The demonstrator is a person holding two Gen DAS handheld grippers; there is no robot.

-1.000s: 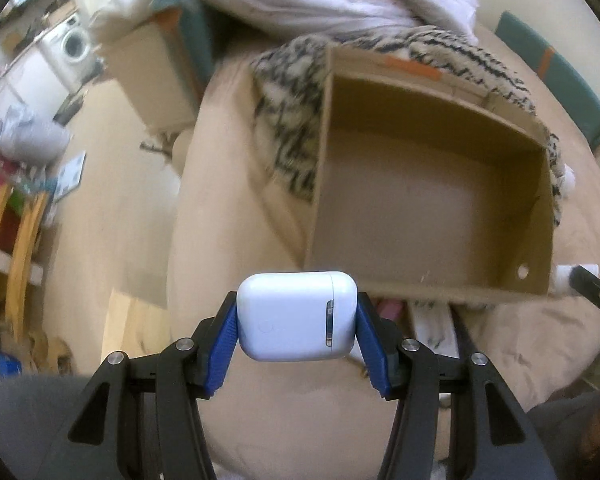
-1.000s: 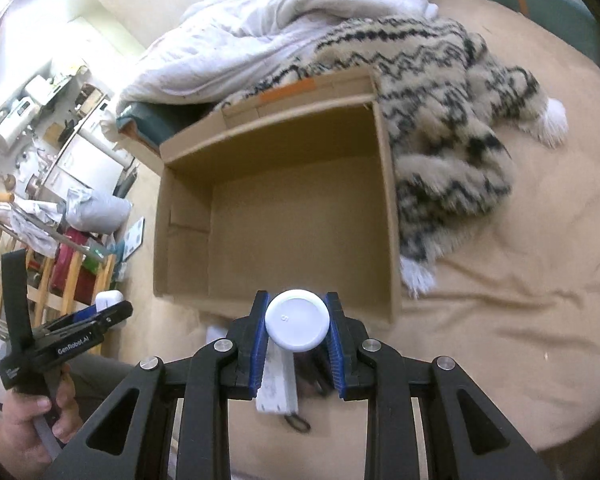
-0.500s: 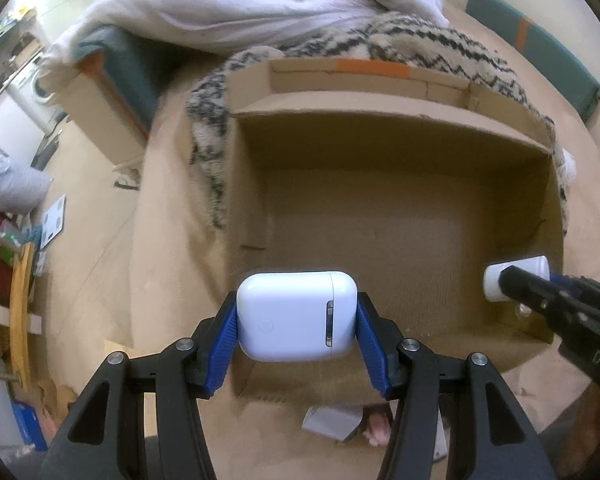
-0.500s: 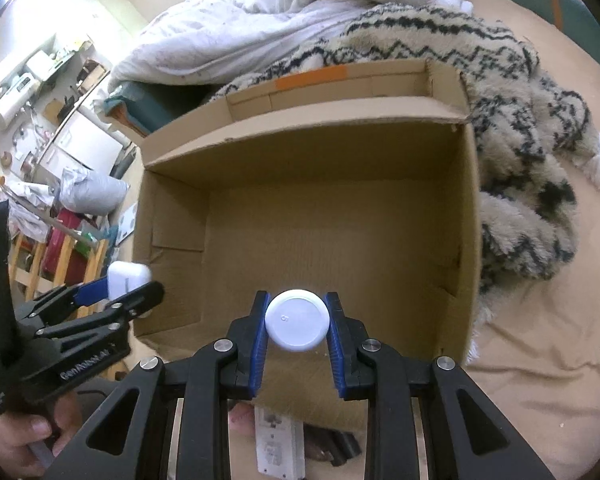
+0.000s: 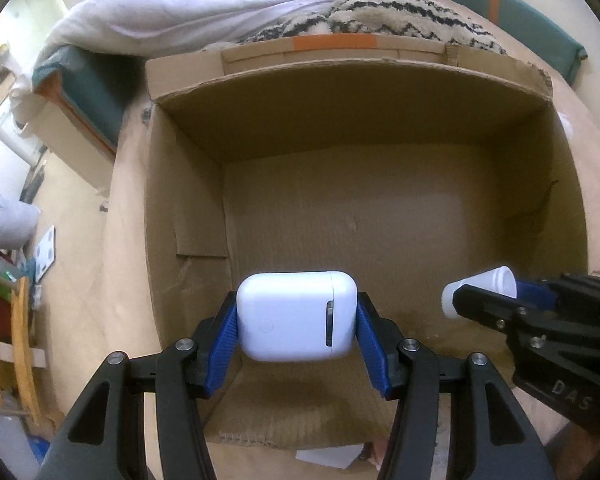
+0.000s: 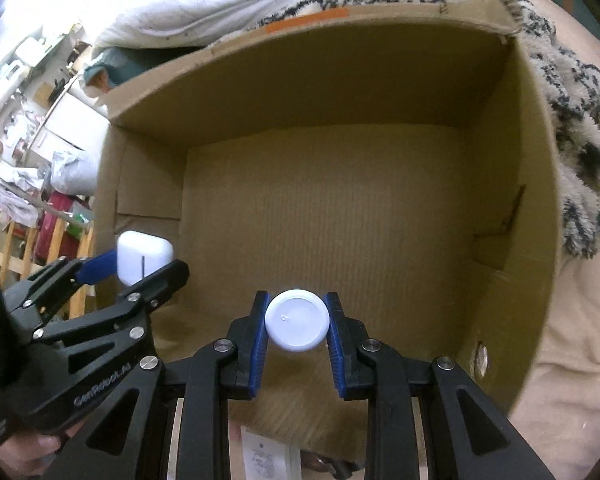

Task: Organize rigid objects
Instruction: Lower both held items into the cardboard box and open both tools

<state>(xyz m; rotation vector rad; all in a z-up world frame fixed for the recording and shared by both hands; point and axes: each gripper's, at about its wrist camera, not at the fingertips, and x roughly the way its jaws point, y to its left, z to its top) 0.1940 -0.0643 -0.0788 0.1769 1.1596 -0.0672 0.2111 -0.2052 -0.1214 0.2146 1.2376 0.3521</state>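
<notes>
- Cardboard box (image 5: 380,224), open-topped and with nothing on its floor, sits on a tan-covered bed (image 6: 572,360); both grippers hang over its near edge, pointing steeply down into it.
- Judged step: setting both white items down inside the box. To do it well, I would lower each until it nearly meets the cardboard floor, then ease the fingers apart, not let go from height, since both are hard and would bounce or roll.
- Placing them well apart makes sense: the case toward 9 o'clock of the floor, the bottle toward 3 o'clock, so the two grippers do not knock one another.
- Left gripper (image 5: 296,316): its blue fingers (image 5: 224,340) stand partly open and are clamped on the flat sides of a white earbud case (image 5: 292,314), held crosswise with its hinge seam toward 3 o'clock.
- Right gripper (image 6: 297,320): narrowly open, its fingers (image 6: 258,344) pinch a small white bottle (image 6: 297,319) just under its round cap, cap facing the camera.
- In the left view the bottle lies at 4 o'clock, tilted, over the box's near right corner.
- Fleece blanket (image 6: 572,152) and white duvet (image 5: 204,4) crowd the box's far wall at 12 o'clock, clear of both grippers.
</notes>
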